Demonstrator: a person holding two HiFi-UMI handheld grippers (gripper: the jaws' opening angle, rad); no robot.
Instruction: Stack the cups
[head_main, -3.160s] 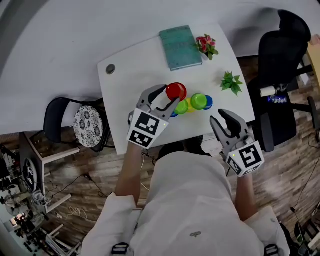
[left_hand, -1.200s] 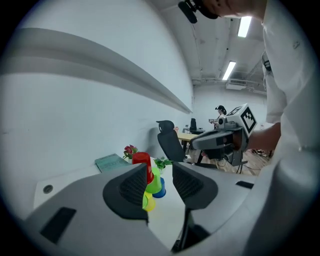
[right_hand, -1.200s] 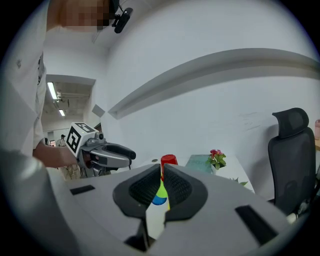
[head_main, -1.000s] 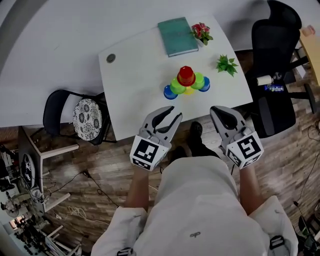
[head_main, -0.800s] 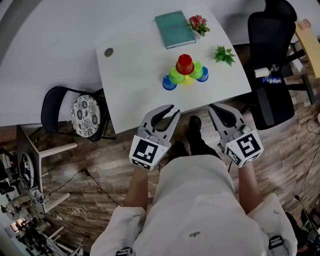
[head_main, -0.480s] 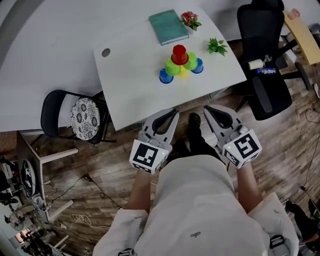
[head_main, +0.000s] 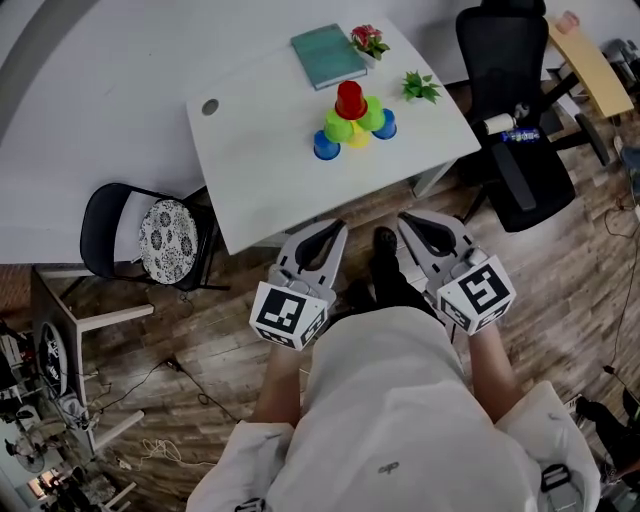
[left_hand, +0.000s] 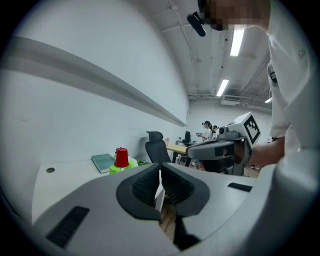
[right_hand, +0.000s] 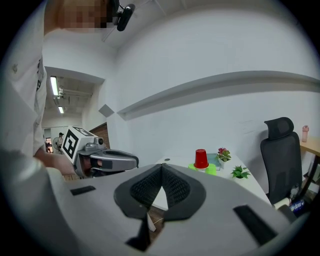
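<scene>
judging by look, the red cup (head_main: 350, 100) is rated light, crushable, best gripped by its wall; left gripper (head_main: 334, 230) and right gripper (head_main: 407, 220) are closed, empty.

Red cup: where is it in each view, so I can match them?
Head view: red cup, upper centre.
Left gripper view: the cup, left of centre, mid-height.
Right gripper view: the cup, right of centre, mid-height.
Shared landmark: black office chair, right of the cup everywhere.
</scene>
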